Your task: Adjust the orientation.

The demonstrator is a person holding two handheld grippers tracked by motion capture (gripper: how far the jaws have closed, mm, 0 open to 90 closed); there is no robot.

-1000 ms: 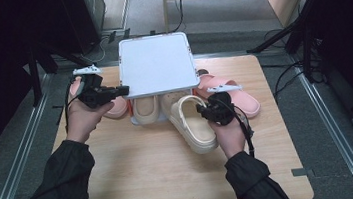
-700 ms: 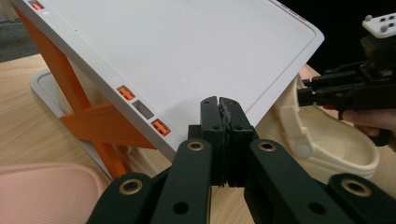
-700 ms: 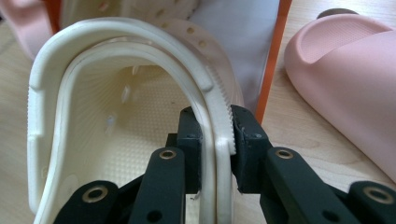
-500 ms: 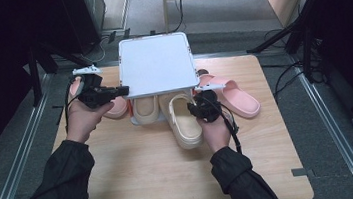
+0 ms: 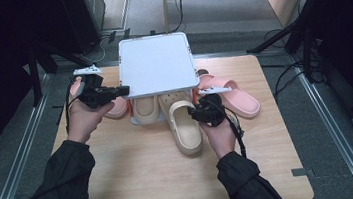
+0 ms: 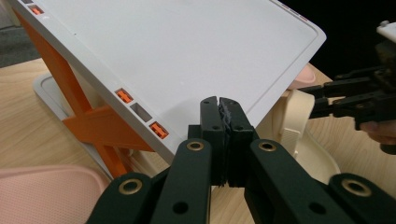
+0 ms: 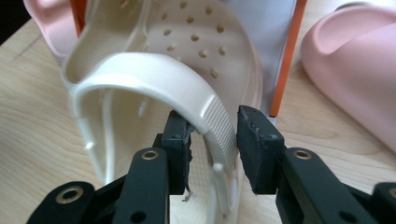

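Observation:
A cream clog (image 5: 183, 127) lies on the wooden table with its toe under the tilted white shelf (image 5: 156, 64) of an orange-framed rack. My right gripper (image 5: 197, 113) sits at the clog's heel. Its jaws have just been opening and now stand open around the heel strap (image 7: 214, 119), with a gap at the right pad (image 7: 254, 140). A second cream clog (image 5: 144, 109) rests under the shelf. My left gripper (image 5: 124, 90) is shut on nothing, its tips (image 6: 223, 106) at the shelf's left edge (image 6: 196, 135).
One pink slipper (image 5: 232, 97) lies right of the rack, another (image 5: 115, 109) left of it under my left hand. The orange frame legs (image 6: 100, 126) stand on the rack's base. Bare table lies towards the person.
My right hand shifted left, bringing the cream clog straighter with its toe under the shelf, and its jaws have widened off the heel strap. The left gripper has stayed put.

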